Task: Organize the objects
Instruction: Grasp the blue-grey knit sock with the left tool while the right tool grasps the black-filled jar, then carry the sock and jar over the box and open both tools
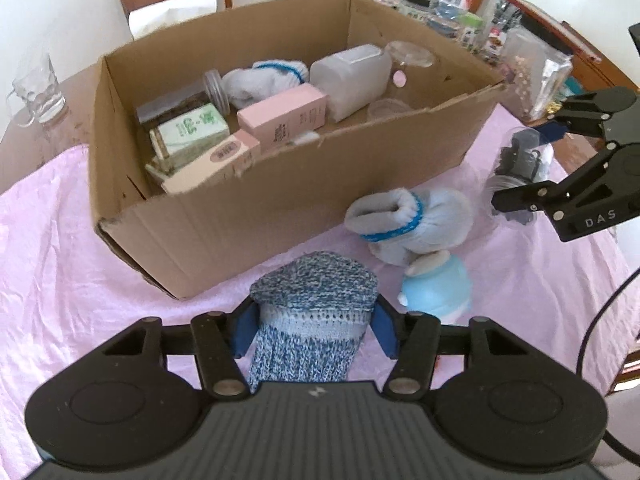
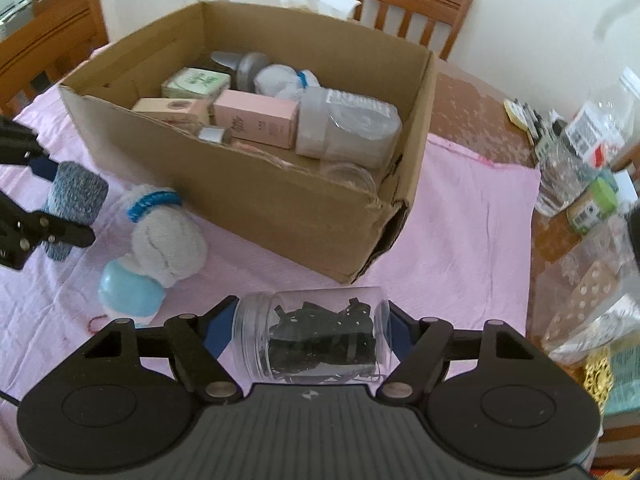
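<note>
Left hand-held gripper clamps a knitted sock roll; right hand-held gripper clamps a clear jar. Cardboard box stands at 12 o'clock, white sock bundle at 1 o'clock.

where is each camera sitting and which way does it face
Left wrist: sits on the left gripper, facing along its fingers at the blue knit sock roll it holds and the cardboard box; right gripper shows at right.
Right wrist: sits on the right gripper, facing over the clear jar it holds toward the box; left gripper shows at left.
Shared: box, grey sock bundle, blue bottle, pink cloth.
</note>
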Demonstrator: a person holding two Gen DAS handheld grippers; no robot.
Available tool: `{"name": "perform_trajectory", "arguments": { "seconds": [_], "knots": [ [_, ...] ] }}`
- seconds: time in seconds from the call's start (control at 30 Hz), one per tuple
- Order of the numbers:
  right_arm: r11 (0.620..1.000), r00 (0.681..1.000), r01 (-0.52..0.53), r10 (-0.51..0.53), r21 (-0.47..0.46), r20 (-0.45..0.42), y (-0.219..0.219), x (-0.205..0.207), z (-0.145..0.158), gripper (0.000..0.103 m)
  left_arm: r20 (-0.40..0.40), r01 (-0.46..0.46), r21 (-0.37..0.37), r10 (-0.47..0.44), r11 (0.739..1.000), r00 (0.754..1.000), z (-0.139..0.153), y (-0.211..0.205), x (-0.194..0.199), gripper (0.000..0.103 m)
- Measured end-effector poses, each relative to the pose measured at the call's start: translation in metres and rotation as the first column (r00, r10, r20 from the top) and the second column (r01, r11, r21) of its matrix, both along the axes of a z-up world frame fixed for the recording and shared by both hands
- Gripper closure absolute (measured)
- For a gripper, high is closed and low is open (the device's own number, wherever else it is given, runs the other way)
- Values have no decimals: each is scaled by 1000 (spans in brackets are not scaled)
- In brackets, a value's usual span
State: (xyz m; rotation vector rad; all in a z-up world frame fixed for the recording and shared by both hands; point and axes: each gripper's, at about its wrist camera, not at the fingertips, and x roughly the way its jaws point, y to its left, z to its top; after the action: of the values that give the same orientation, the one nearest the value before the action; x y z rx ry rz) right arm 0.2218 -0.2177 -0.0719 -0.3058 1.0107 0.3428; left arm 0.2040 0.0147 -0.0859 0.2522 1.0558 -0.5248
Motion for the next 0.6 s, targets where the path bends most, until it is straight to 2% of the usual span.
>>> {"name": "perform_trajectory", "arguments": {
  "seconds": [0.23,0.43,0.6],
  "knots": [
    [996,997,-78,76,44,29,2,-8,45,24,12,61,-6,-61,998,998,40,3,-3,45],
    [988,988,-130,123,85,90,6,-1,83,24,84,73,-21,-71,997,994,83,5,11,45],
    [982,980,-154,138,109,143,11,15,103,24,166,80,-15,-76,997,983,111,2,35,45]
  ]
}}
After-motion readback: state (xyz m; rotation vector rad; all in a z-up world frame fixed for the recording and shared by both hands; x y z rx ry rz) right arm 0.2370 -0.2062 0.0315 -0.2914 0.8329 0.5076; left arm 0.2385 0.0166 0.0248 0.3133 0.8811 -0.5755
